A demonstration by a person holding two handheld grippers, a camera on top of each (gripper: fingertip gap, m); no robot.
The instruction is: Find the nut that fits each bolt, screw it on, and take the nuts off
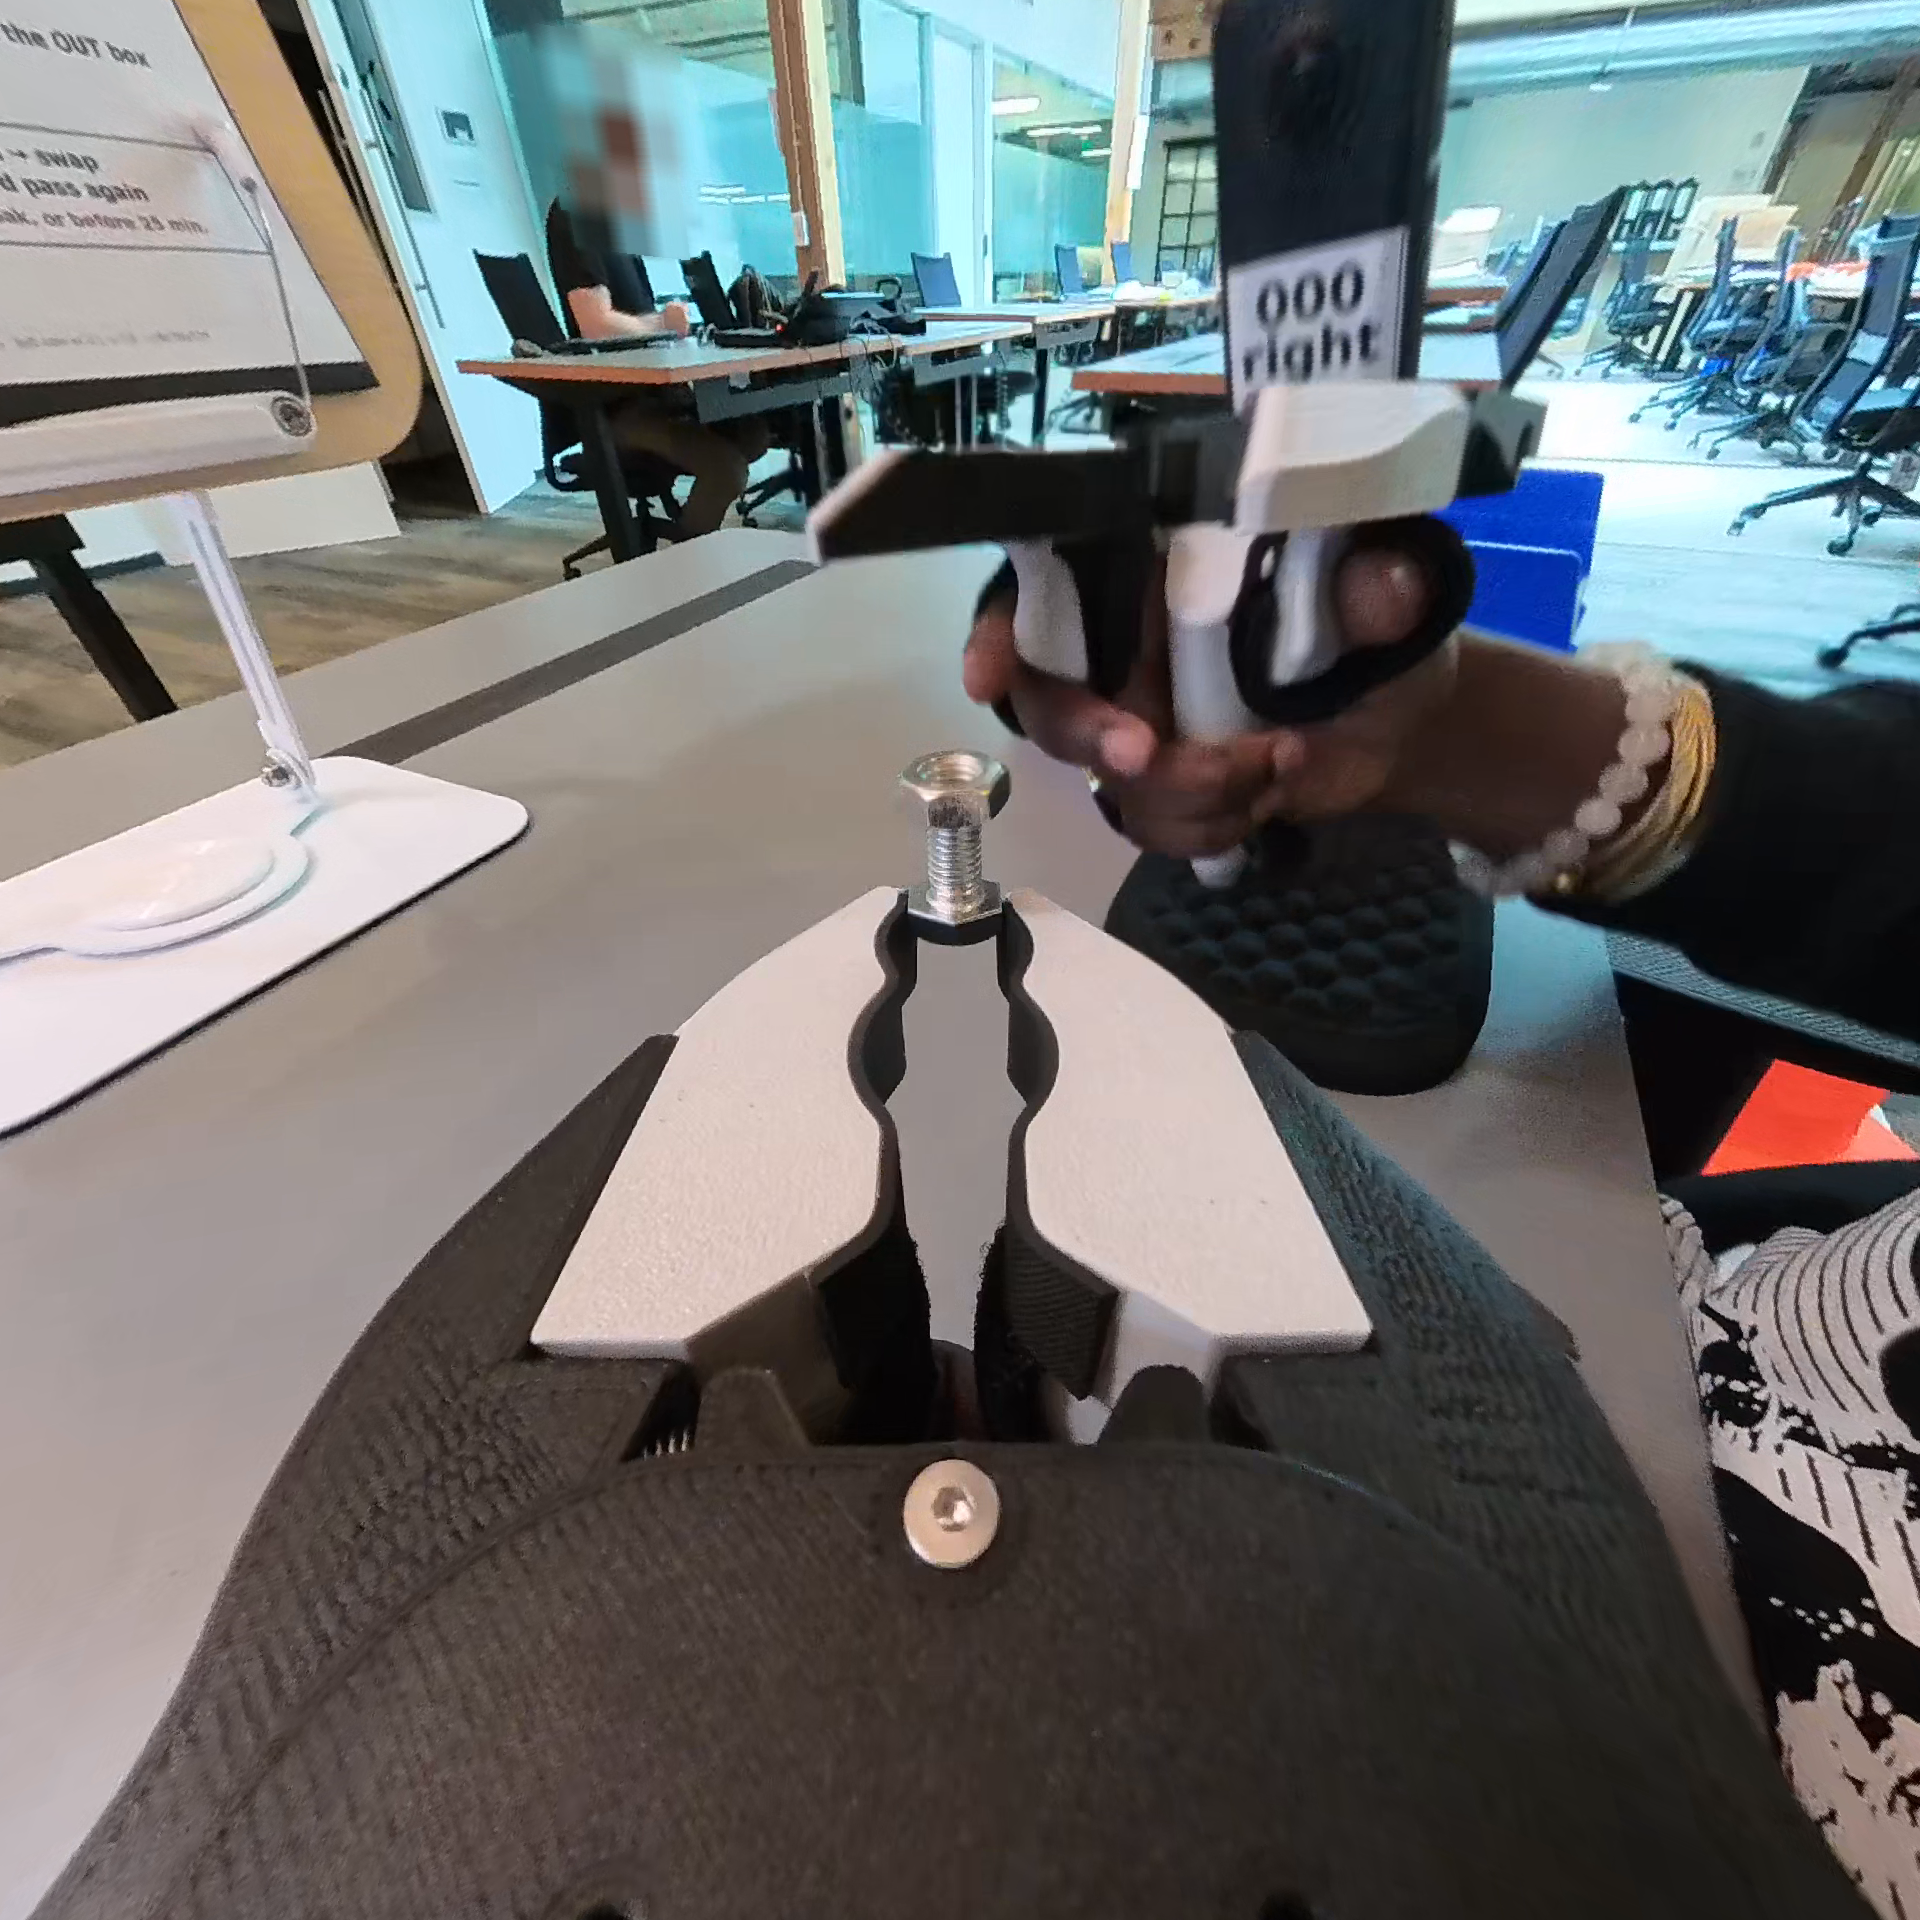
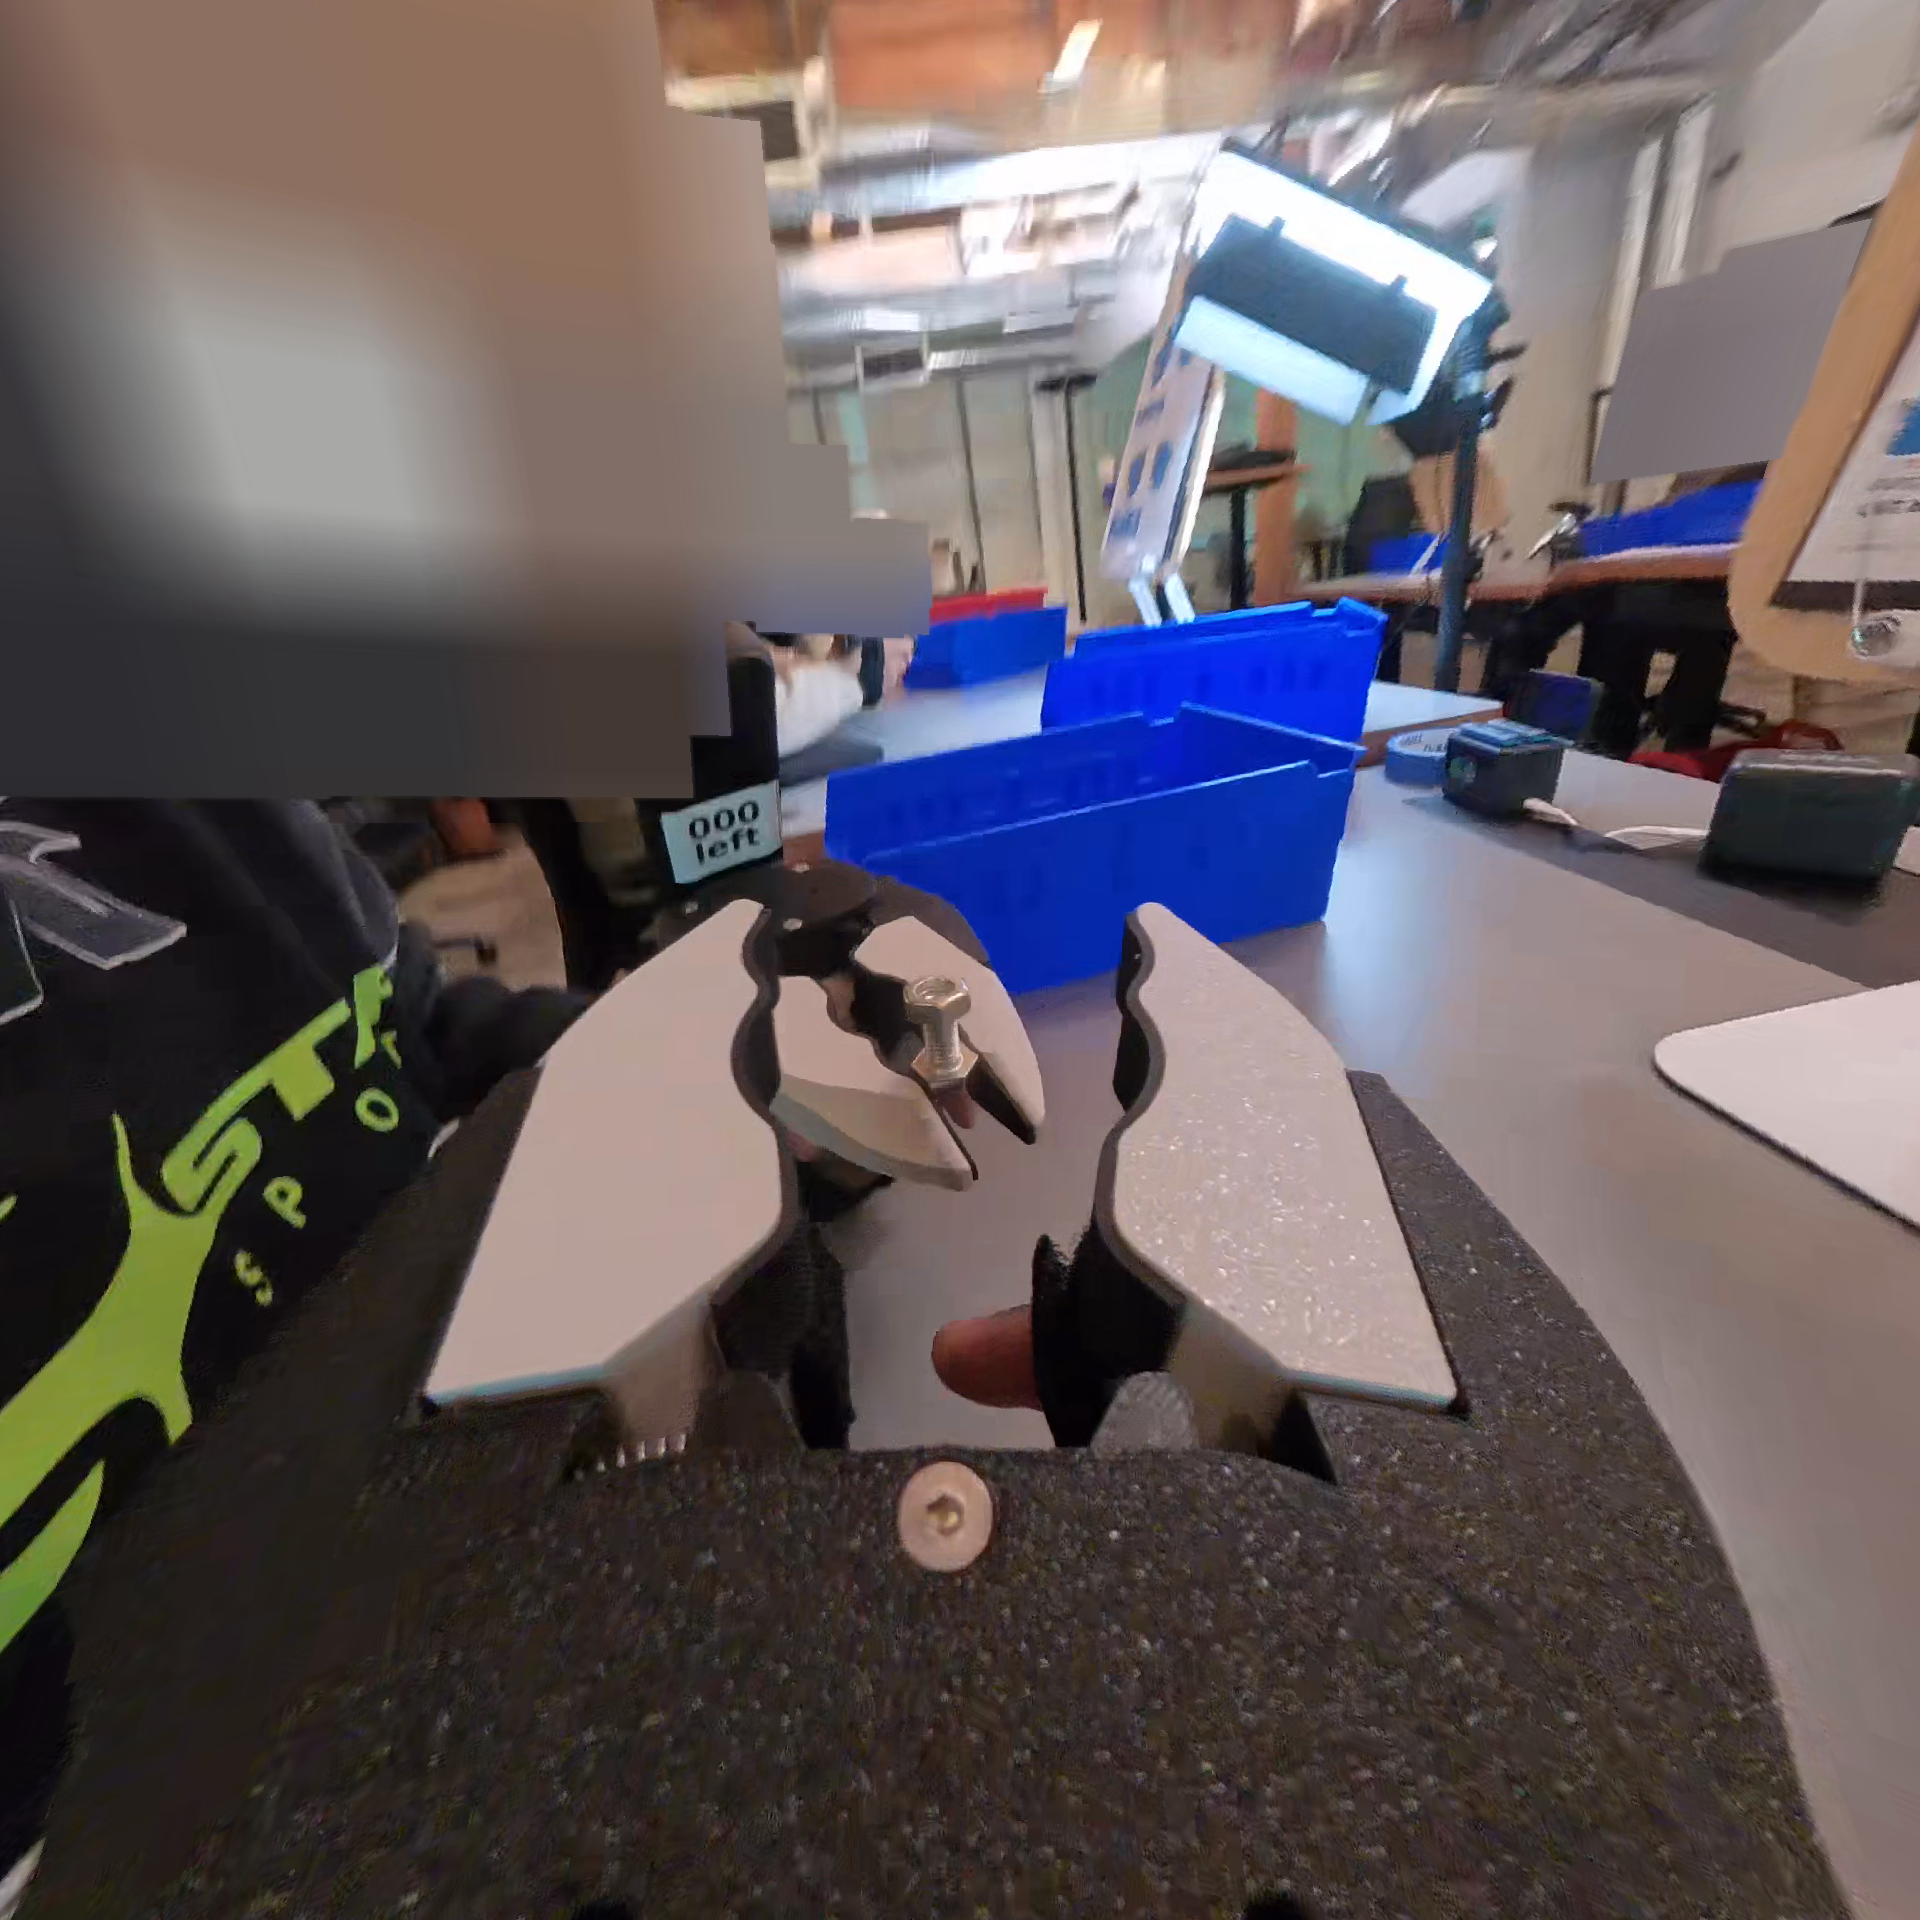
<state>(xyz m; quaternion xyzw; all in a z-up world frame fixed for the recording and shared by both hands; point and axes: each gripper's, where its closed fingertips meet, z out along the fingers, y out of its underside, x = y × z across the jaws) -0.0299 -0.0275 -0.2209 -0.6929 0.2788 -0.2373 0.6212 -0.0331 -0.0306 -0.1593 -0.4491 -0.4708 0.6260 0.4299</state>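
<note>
A silver bolt (image 1: pixel 951 862) stands upright, thread up, with its hex head pinched between my left gripper's (image 1: pixel 954 912) fingertips, a little above the grey table (image 1: pixel 520 1039). A silver nut (image 1: pixel 954 781) sits on the top end of the thread. My right gripper (image 1: pixel 831 525) is held by a hand, blurred, above and to the right of the nut, apart from it. In the right wrist view my right gripper (image 2: pixel 945 935) is open and empty, and between its fingers I see the left gripper (image 2: pixel 977 1127) holding the bolt (image 2: pixel 940 1049) and nut (image 2: pixel 935 1003).
Two blue bins (image 2: pixel 1091 831) stand on the table behind the grippers. A white stand base (image 1: pixel 260 883) carries a sign board at left. A black honeycomb cushion (image 1: pixel 1299 956) lies at the right edge. Dark boxes (image 2: pixel 1813 810) and a tape roll (image 2: pixel 1418 753) sit far right.
</note>
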